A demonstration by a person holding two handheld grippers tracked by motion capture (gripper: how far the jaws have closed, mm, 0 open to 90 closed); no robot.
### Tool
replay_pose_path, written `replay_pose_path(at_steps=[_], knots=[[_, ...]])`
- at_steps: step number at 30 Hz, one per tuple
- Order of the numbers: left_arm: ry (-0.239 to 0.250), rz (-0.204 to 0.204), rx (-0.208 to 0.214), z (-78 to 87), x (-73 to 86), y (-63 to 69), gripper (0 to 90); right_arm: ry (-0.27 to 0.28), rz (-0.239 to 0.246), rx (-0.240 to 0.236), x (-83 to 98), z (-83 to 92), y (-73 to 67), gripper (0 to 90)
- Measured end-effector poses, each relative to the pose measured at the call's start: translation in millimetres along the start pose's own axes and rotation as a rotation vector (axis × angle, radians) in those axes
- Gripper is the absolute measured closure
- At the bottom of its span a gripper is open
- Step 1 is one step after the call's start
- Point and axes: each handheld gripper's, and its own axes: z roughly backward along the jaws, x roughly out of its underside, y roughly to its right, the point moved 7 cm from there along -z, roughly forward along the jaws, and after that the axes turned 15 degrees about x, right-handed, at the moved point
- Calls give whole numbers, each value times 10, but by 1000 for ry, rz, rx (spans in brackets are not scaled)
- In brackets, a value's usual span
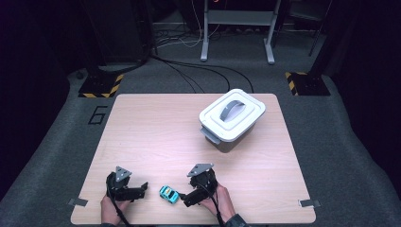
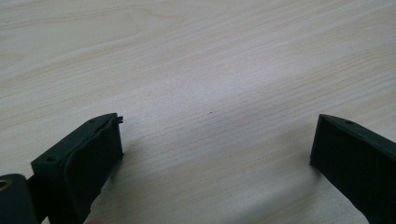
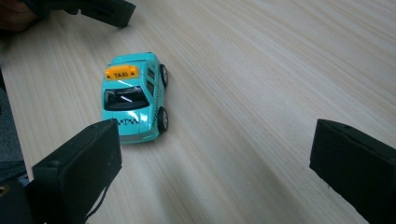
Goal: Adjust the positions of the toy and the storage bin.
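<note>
A small turquoise toy taxi [image 1: 168, 193] with a yellow roof sign stands on the wooden table [image 1: 156, 127] near its front edge, between my two grippers. My left gripper [image 1: 143, 189] lies to its left with its jaws pointing right towards the car. In the left gripper view, this gripper [image 2: 217, 140] is open over bare wood. My right gripper [image 1: 183, 197] sits just right of the car. In the right gripper view it [image 3: 217, 144] is open, and the taxi [image 3: 133, 100] stands just beyond its left jaw tip, not between the jaws.
A white bin [image 1: 231, 115] with a closed lid and a grey handle stands at the table's back right. The other gripper's jaw [image 3: 105, 10] shows beyond the taxi in the right gripper view. Grey carpet, cables and stands surround the table.
</note>
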Motion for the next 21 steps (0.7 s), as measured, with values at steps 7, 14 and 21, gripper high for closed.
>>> replay_pose_path(at_steps=[7, 14, 21], knots=[[-12, -6, 0, 11, 5, -5, 24, 16, 15, -16, -92, -44, -127, 0], [-10, -5, 0, 10, 6, -4, 26, 16, 17, -28, -180, -116, -255, 0], [-4, -3, -4, 9, 4, -6, 29, 49, 33, -23, -256, -221, -405, 0]])
